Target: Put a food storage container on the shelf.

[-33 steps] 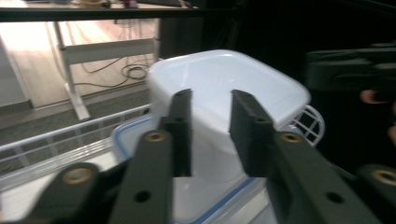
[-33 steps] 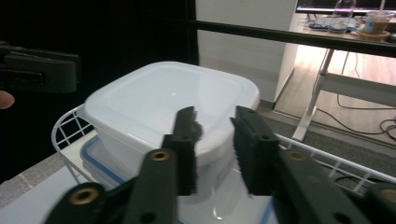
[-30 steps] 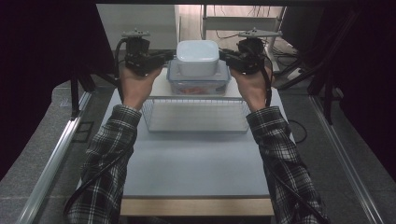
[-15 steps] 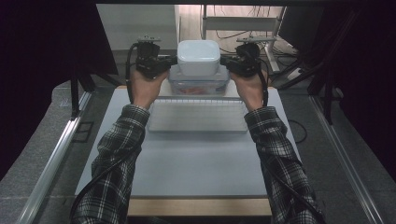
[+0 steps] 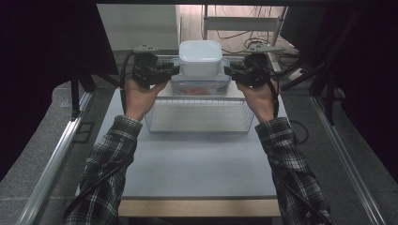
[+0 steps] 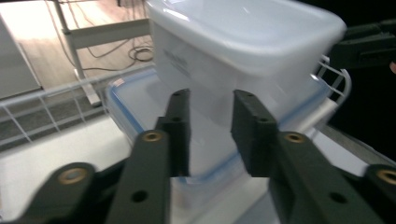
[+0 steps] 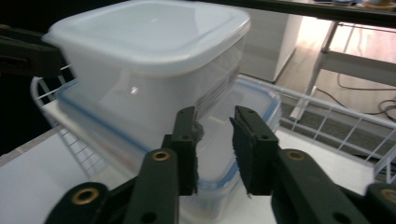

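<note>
White-lidded tub (image 5: 200, 57) on top of blue-sealed box (image 5: 200, 85): stands as a stack at 12 o'clock on the table (image 5: 197, 164), over the far end of the wire basket (image 5: 197, 123). Cannot tell whether the stack rests in the basket or hangs just above it.

Since a second ago: left gripper (image 5: 166, 73) now lower and closer in at 9 o'clock of the stack, right gripper (image 5: 233, 73) likewise at 3 o'clock, both level and pointing inward at the lower box; stack and basket in much the same place. Probably means a two-sided hold on the lower box, ready to carry the pair together.

Claws: each pair of jaws narrowly apart, with an end of the lower box just beyond the tips and visible through the gap. No pinch evident; contact with the box wall not clear from either gripper view.

Materials: tub is squarish, with rounded corners, milky translucent plastic, a smooth opaque lid and a printed label on one side. Box is lower and wider, of clear plastic with a blue seal line round the lid and something reddish inside. Basket is thin white wire in an open grid. Table is matte and pale.
</note>
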### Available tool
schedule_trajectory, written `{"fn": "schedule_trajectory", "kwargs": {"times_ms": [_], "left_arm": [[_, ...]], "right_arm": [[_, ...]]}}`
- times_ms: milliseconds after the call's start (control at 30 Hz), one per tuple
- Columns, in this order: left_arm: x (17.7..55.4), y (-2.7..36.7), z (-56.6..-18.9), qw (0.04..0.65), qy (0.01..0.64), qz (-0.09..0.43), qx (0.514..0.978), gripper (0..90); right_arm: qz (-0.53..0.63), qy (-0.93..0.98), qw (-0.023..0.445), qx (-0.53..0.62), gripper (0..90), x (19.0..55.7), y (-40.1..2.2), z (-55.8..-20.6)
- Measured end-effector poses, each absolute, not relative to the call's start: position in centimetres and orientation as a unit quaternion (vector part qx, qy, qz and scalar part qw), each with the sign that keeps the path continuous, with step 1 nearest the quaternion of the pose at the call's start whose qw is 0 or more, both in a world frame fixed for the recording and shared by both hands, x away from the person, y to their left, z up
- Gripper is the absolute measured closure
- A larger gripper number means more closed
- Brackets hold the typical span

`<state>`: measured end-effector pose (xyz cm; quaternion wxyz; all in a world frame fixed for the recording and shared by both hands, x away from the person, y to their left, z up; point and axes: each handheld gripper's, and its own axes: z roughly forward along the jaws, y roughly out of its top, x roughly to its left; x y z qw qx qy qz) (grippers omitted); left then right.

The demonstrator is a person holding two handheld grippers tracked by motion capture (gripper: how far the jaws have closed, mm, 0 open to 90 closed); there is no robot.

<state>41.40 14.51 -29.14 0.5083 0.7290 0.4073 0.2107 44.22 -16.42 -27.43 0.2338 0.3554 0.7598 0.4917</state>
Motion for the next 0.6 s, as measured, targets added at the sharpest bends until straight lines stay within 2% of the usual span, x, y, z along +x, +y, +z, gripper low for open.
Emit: {"fn": "schedule_trajectory", "kwargs": {"times_ms": [400,600], "left_arm": [[36.7,14.9,-32.5,0.512,0.384,0.200,0.741,31.8],[34.5,14.7,-35.0,0.509,0.377,0.192,0.750,20.4]], "right_arm": [[0.504,0.781,0.200,0.310,41.3,39.6,-16.9,-30.1],[0.502,0.791,0.184,0.297,30.1,37.6,-17.4,-32.4]]}}
